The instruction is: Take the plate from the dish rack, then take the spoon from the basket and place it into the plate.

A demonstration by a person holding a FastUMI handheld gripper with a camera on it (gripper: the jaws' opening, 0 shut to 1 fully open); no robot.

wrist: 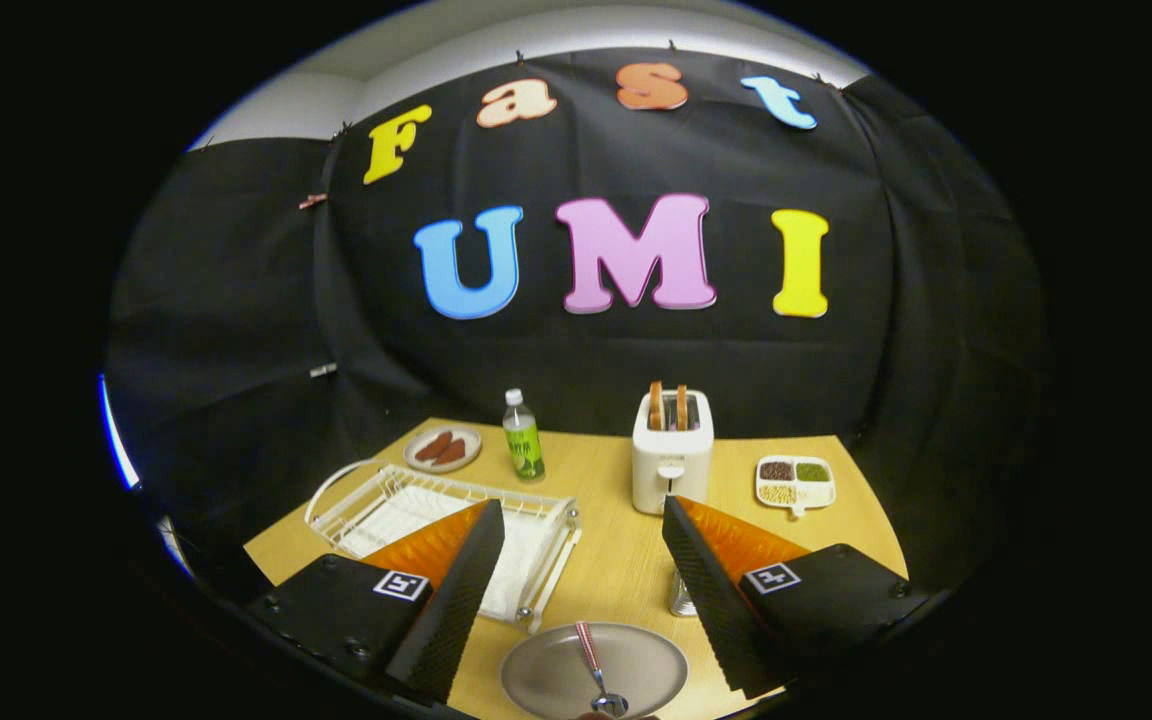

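A grey-brown plate (546, 675) lies flat on the wooden table, between and just below my fingertips. A spoon (598, 682) with a reddish handle rests in the plate, bowl toward me. My gripper (584, 520) stands open above the table, its fingers wide apart with nothing between them. The white wire dish rack (546, 507) sits beyond and behind my left finger, with no dish in it. A small metal basket (681, 597) peeks out beside my right finger, mostly hidden by it.
A white toaster (672, 462) with two toast slices stands beyond the fingers. A green-labelled bottle (523, 437) and a small plate of sausages (443, 449) are at the back left. A divided white dish (795, 482) of grains sits at the back right.
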